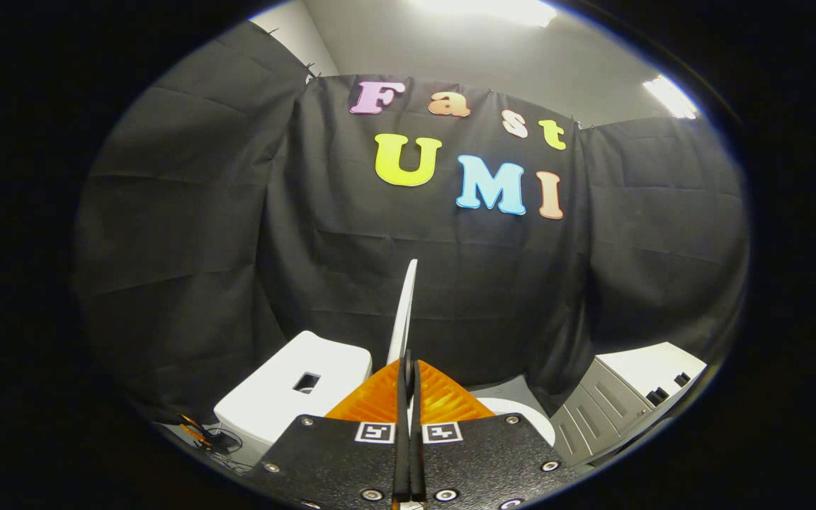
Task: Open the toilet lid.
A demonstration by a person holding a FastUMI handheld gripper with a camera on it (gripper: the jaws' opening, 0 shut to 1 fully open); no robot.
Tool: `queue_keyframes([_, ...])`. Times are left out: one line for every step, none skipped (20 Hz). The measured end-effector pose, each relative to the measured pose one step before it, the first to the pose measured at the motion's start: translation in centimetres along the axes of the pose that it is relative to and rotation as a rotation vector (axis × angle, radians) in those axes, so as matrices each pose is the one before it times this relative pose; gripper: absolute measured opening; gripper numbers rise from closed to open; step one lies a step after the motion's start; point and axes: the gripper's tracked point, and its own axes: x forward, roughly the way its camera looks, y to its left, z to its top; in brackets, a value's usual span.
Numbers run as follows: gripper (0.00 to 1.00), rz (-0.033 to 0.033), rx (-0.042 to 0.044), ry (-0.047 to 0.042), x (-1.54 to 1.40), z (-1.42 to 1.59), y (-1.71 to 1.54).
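toilet lid (404, 312) seen edge-on with its lower end hidden between the gripper (409, 372) fingers, toilet bowl (521, 414) at 3 o'clock mostly covered, cistern (295, 386) base cut off at 9 o'clock

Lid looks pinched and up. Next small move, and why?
Probably ease the lid a little further back toward the tank, then let go: the tool is shut on the lid's edge, and the lid stands near upright, seen edge-on, not visibly leaning on anything.

The claw (409, 375) has two flat dark plates studded with silver screws, each carrying a small square black-and-white marker near the centre seam; its ribbed fingers (443, 398) taper forward, pressed close together.
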Motion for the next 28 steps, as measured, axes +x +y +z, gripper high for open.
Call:
queue_keyframes([0.00,0.00652,-0.00493,-0.00168,0.076,0.123,0.441])
queue_keyframes([0.00,0.00548,-0.00279,-0.00159,0.072,-0.058,0.489])
queue_keyframes([0.00,0.00705,-0.00414,-0.00081,-0.036,0.125,0.527])
queue_keyframes([0.00,0.00884,-0.00416,-0.00129,0.023,-0.032,0.545])
queue_keyframes([0.00,0.00899,-0.00395,-0.00005,0.082,0.080,0.603])
queue_keyframes([0.00,0.01029,-0.00491,-0.00031,0.069,-0.025,0.641])
queue_keyframes([0.00,0.01190,-0.00696,0.00194,0.041,0.034,0.724])
queue_keyframes([0.00,0.00981,-0.00801,0.00147,0.092,-0.010,0.558])
queue_keyframes([0.00,0.01156,-0.01255,0.00198,0.069,0.149,0.693])
queue_keyframes([0.00,0.00981,-0.01645,0.00045,0.014,-0.072,0.631])
queue_keyframes([0.00,0.01158,-0.01477,0.00163,0.010,0.090,0.661])
queue_keyframes([0.00,0.01276,-0.01189,-0.00028,0.093,-0.168,0.674])
queue_keyframes([0.00,0.01313,-0.01075,0.00168,0.087,0.070,0.707])
queue_keyframes([0.00,0.00750,-0.01494,0.00111,0.093,-0.012,0.456])
queue_keyframes([0.00,0.00011,-0.02436,0.00184,0.011,0.134,0.323])
queue_keyframes([0.00,0.00122,-0.01882,-0.00113,0.086,0.092,0.223])
queue_keyframes([0.00,0.00198,-0.01078,-0.00124,0.058,0.069,0.335])
queue_keyframes([0.00,0.00376,-0.00429,-0.00048,0.178,-0.272,0.424])
queue_keyframes([0.00,-0.00029,-0.00285,-0.00173,0.022,0.020,0.273])
queue_keyframes([0.00,-0.00199,-0.00672,-0.00101,0.033,0.026,0.166])
queue_keyframes([0.00,-0.00232,-0.00708,-0.00103,-0.015,0.104,0.245])
queue_keyframes([0.00,0.00102,-0.00435,-0.00041,-0.025,-0.115,0.201])
queue_keyframes([0.00,0.00223,-0.00041,-0.00132,-0.121,0.137,0.179])
queue_keyframes([0.00,0.00212,0.00488,0.00004,0.087,-0.056,0.076])
queue_keyframes([0.00,0.00154,0.00622,-0.00006,0.009,-0.075,0.123])
queue_keyframes([0.00,0.00059,0.00345,0.00011,0.016,-0.044,0.004])
queue_keyframes([0.00,-0.00102,0.00073,-0.00068,0.020,0.065,-0.077])
queue_keyframes([0.00,0.00003,-0.00589,0.00041,0.010,-0.060,0.016])
